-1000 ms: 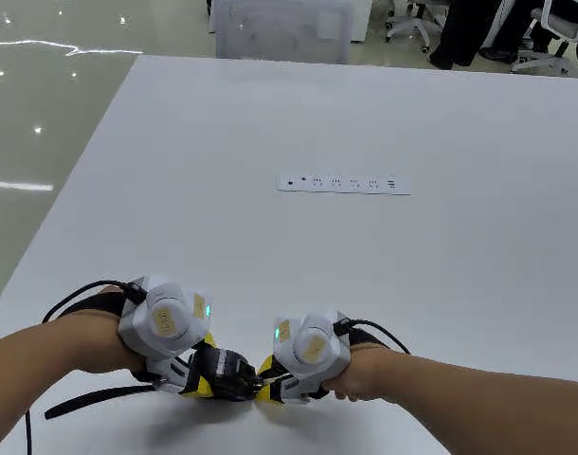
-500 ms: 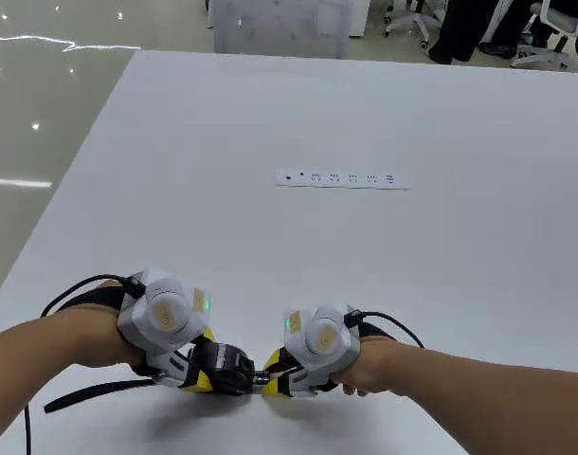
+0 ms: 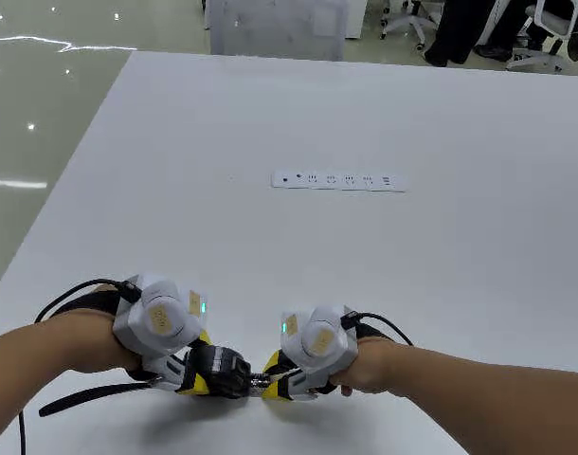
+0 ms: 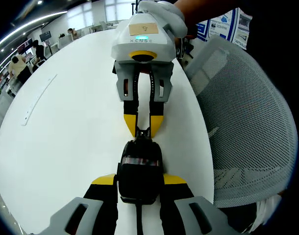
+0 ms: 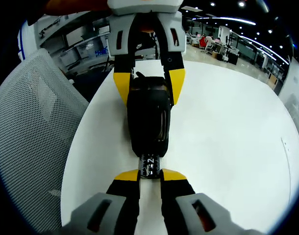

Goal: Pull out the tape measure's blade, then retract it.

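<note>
Down at the near edge of the big white table (image 3: pixel 384 123), close to the person, is where the work is. A mesh chair (image 4: pixel 242 122) stands just beside that edge. A power strip (image 3: pixel 338 180) lies well apart, out in the middle.

The left gripper (image 4: pixel 139 183) has its jaws closed narrow on the two sides of the tape (image 5: pixel 148 115), a black case. I cannot tell if the case touches the table. The right gripper (image 5: pixel 150 176) faces it, nose to nose. Its jaws are pinched tight on the blade (image 5: pixel 150 167), right where it comes out of the case. Only a tiny bit of blade shows, with a 2 on it, so the pull looks barely started.

The case looks hard and chunky, with a bit of weight. I think a firm squeeze on its sides is the right hold. The blade looks thin and bendy, and I guess it springs back hard. Its end is the place to pinch. It could slip out of a weak pinch, so a straight, slow pull seems best.
</note>
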Available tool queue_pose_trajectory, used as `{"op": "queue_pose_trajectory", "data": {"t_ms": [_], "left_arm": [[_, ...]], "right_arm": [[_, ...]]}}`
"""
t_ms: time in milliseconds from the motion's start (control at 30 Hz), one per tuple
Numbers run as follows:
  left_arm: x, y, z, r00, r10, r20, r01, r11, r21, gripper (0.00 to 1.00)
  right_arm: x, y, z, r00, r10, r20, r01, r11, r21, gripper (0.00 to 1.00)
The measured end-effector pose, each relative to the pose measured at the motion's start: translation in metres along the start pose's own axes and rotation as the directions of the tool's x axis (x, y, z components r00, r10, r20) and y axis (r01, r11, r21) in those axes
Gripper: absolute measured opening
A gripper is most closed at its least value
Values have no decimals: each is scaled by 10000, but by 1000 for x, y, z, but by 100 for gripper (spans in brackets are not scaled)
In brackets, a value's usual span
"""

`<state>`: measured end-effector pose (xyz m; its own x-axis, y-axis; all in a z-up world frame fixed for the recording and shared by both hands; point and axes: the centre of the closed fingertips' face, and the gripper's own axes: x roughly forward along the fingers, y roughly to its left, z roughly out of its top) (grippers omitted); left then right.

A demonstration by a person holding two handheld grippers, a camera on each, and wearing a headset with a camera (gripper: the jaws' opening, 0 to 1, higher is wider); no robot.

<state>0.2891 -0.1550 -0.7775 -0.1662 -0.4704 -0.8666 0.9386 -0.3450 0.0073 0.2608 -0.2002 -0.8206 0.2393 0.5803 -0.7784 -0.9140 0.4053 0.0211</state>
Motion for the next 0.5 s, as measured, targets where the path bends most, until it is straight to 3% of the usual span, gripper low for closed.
{"op": "queue_pose_trajectory", "data": {"t_ms": [367,467,500], "left_arm": [[0,0,0,10000,33,-46,-33,10000,-33,29],[0,0,0,10000,48,-40,-48,10000,-38,29],[0,0,0,10000,59,-38,-59,10000,-33,29]], "right_arm": [[4,-1,6,9997,0,262,-18,9976,699,15],[5,-1,9,9997,3,264,-6,9999,100,14],[4,-1,8,9995,9,301,-16,9997,247,14]]}}
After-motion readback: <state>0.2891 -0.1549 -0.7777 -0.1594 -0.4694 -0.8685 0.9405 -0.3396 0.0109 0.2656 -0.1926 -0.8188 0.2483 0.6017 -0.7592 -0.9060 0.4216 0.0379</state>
